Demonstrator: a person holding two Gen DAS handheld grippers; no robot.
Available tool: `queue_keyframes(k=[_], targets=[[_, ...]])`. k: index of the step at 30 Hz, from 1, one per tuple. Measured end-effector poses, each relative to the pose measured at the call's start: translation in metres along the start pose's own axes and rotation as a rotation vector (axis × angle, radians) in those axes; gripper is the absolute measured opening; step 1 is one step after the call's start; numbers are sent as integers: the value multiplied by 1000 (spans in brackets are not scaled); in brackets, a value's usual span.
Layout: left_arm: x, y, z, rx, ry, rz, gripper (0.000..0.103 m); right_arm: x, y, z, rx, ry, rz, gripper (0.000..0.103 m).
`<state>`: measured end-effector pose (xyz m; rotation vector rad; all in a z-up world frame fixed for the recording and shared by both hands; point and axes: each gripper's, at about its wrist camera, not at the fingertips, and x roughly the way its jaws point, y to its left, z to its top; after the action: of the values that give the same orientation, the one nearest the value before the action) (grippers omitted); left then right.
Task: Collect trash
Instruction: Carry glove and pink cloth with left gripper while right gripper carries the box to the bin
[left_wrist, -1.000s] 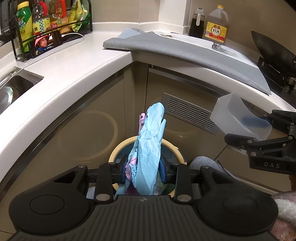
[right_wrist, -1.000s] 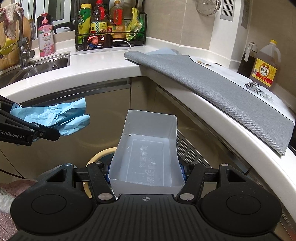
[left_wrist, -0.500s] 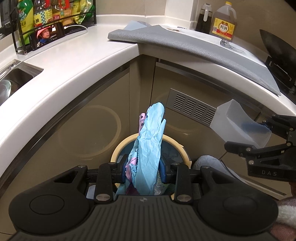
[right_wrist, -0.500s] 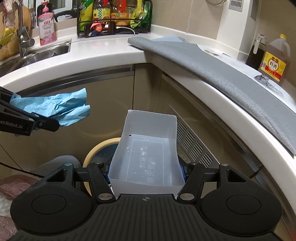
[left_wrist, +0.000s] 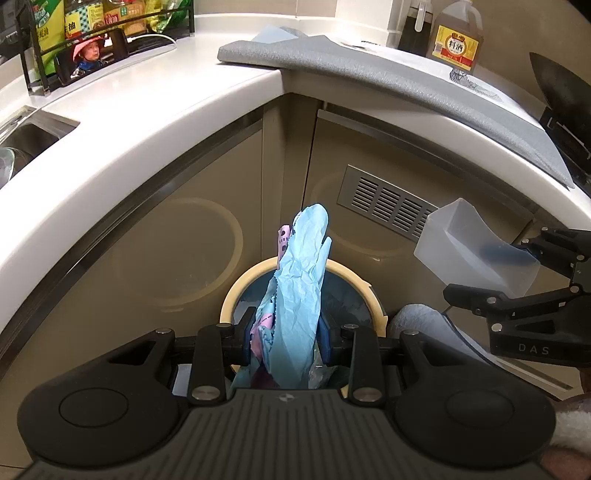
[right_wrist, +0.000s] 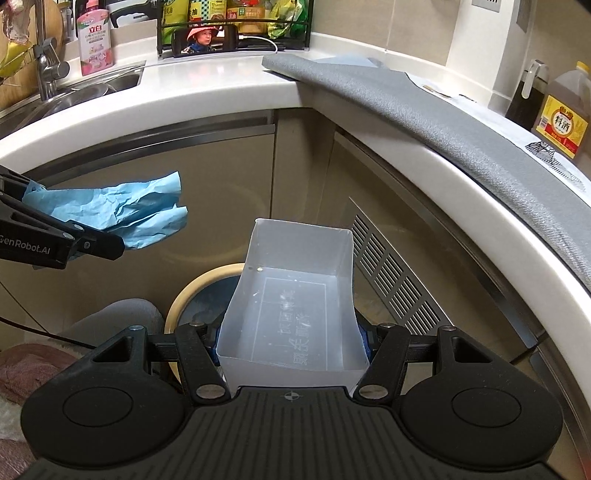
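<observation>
My left gripper is shut on a bundle of crumpled light-blue paper with pink scraps tucked in it. The bundle hangs right above a round trash bin with a cream rim and dark liner. My right gripper is shut on a clear plastic tray, held over the same bin. In the right wrist view the left gripper and its blue paper show at the left. The left wrist view has the tray at the right.
A white curved countertop wraps above beige cabinet doors with a vent grille. A grey mat lies on the counter, with bottles behind it. A sink and a condiment rack are at the back left.
Both grippers have sunk a little toward the bin, so the counter edge has risen in both views. The grips on the blue paper and the tray are unchanged.
</observation>
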<state>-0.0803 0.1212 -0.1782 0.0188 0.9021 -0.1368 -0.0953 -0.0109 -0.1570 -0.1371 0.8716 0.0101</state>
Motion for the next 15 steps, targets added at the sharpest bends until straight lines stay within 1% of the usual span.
queue_keyframes(k=[7,15], targets=[[9,0,2,-4,21,-2,36,7,-1,1,1,20,9,64],[26,3,4,-36,40,-2,36,22,0,4,-8,42,17,64]])
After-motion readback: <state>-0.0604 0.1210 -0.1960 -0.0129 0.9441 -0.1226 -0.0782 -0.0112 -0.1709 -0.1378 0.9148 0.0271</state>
